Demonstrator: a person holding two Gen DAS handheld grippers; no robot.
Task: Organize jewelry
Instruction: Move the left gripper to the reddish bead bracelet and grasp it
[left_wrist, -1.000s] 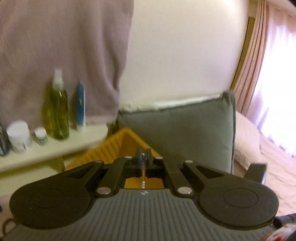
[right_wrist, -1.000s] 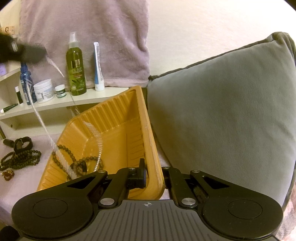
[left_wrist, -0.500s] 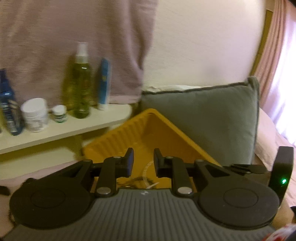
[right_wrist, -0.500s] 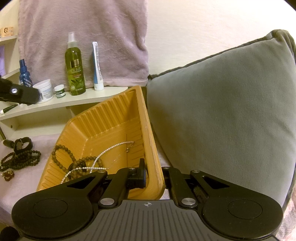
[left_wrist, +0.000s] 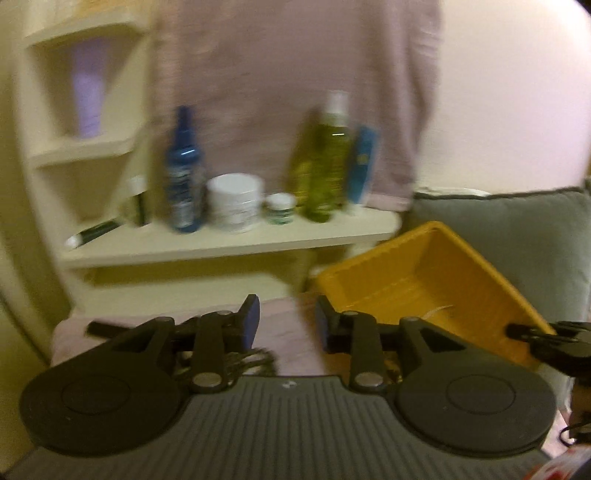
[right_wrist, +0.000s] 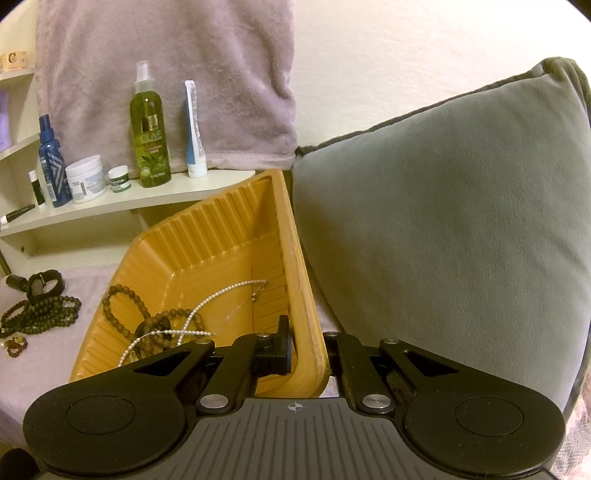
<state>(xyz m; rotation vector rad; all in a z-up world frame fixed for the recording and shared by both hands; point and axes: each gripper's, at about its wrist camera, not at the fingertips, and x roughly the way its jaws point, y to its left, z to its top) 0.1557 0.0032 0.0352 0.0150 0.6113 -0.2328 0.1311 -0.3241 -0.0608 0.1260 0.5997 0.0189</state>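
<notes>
The right hand-held gripper (right_wrist: 306, 349) clamps the near rim of the yellow tray (right_wrist: 221, 236), its long axis running toward the shelf (right_wrist: 155, 195). A pearl necklace (right_wrist: 207, 306) lies inside over brown beads, partly hidden. The left hand-held gripper (left_wrist: 286, 321), blurred, has just been opening, nothing between its jaws.

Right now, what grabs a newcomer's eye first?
The yellow tray, tilted up against the grey cushion, its rim pinched by the right gripper. Inside lie a pearl strand and brown beads. More dark beads sit on the cloth to its left.
</notes>
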